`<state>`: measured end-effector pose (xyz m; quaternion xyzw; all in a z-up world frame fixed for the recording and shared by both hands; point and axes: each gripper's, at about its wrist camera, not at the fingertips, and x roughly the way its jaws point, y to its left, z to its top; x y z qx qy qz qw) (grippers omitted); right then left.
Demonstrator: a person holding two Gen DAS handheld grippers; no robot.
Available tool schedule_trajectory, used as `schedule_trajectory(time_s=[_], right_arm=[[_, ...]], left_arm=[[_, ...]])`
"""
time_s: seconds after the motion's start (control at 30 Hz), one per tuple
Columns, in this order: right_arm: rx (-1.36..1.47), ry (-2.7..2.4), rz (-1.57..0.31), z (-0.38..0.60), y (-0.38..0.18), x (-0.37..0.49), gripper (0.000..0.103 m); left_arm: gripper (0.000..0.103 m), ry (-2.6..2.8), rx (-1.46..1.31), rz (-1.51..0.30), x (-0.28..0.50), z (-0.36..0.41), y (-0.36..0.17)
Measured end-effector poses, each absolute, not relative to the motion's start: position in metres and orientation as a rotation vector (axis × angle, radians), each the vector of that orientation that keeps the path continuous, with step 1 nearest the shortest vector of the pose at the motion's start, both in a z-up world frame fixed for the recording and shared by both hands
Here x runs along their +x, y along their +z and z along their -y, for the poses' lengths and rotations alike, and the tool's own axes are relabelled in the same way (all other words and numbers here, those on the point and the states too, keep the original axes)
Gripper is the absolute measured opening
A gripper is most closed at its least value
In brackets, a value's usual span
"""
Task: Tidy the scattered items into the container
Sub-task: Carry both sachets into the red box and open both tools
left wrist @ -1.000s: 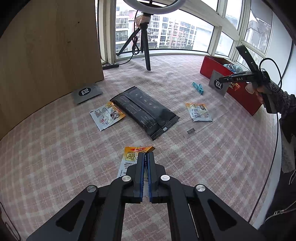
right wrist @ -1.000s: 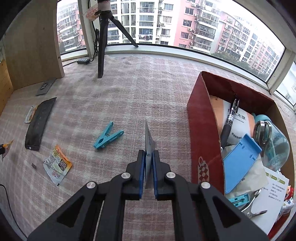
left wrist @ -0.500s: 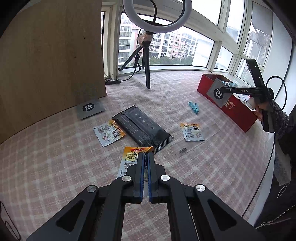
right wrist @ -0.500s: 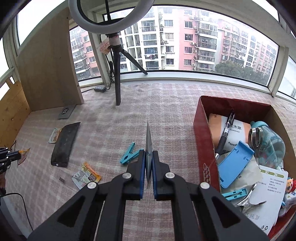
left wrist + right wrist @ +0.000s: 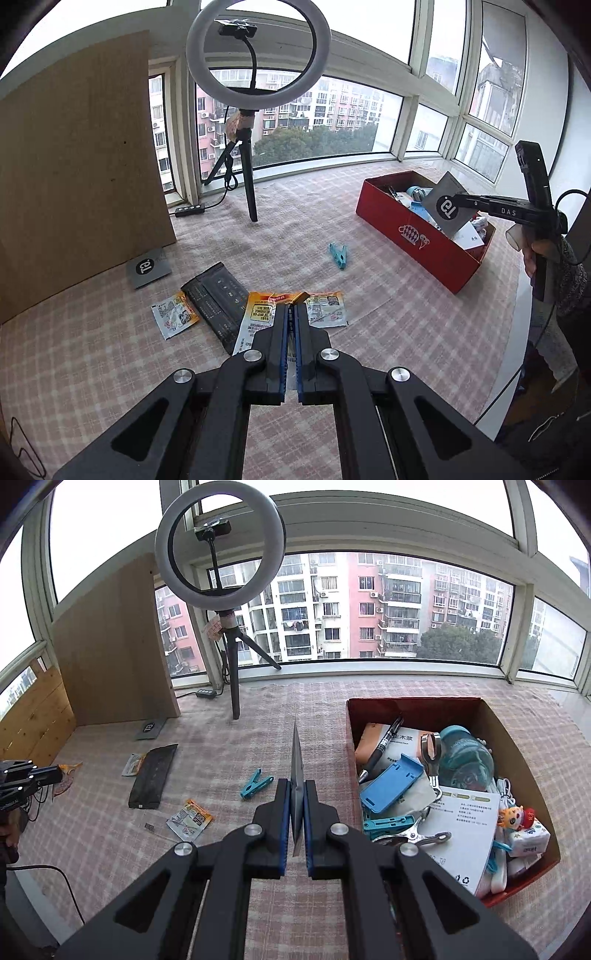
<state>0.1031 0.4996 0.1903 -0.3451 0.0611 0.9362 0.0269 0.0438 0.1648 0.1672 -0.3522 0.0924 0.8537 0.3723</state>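
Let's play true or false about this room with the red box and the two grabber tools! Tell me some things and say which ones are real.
1. The left gripper is shut on a yellow packet. True.
2. The right gripper holds a blue clothespin. False: it pinches a grey card, seen edge-on in its own view; the blue clothespin lies on the checked cloth.
3. The red box is empty. False: it holds a pen, a teal bottle and more.
4. A black pouch lies flat on the cloth. True.
5. A ring light stands on a tripod by the window. True.
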Motion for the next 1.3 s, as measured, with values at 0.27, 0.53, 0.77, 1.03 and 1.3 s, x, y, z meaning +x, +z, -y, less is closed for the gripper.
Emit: schedule_trajectory(time_s=[0.27,0.53,0.77,1.03,1.3], right_arm=[[-0.994,2.855,-0.127,-0.555,0.214,0.148,0.007],[-0.965,2.843,-0.124,-0.617,0.226,0.164,0.007],[-0.960,2.832,-0.173,-0.661,0.219,0.163,0.007],[-0.987,2.788,-0.276,-0.701,0.198,0.154,0.008],[-0.886,2.784,-0.422,-0.722,0.197,0.164,0.079]], left_arm=[[0.003,2.116,-0.790,-0.226,0.074,-0.253,0.196],[0.003,2.047,-0.736,-0.155,0.091,-0.344,0.215],[0.003,1.930,-0.753,-0.152,0.101,-0.422,0.216],[0.006,1.906,-0.788,-0.157,0.094,-0.498,0.216],[0.043,1.988,-0.779,-0.175,0.077,-0.520,0.232]])
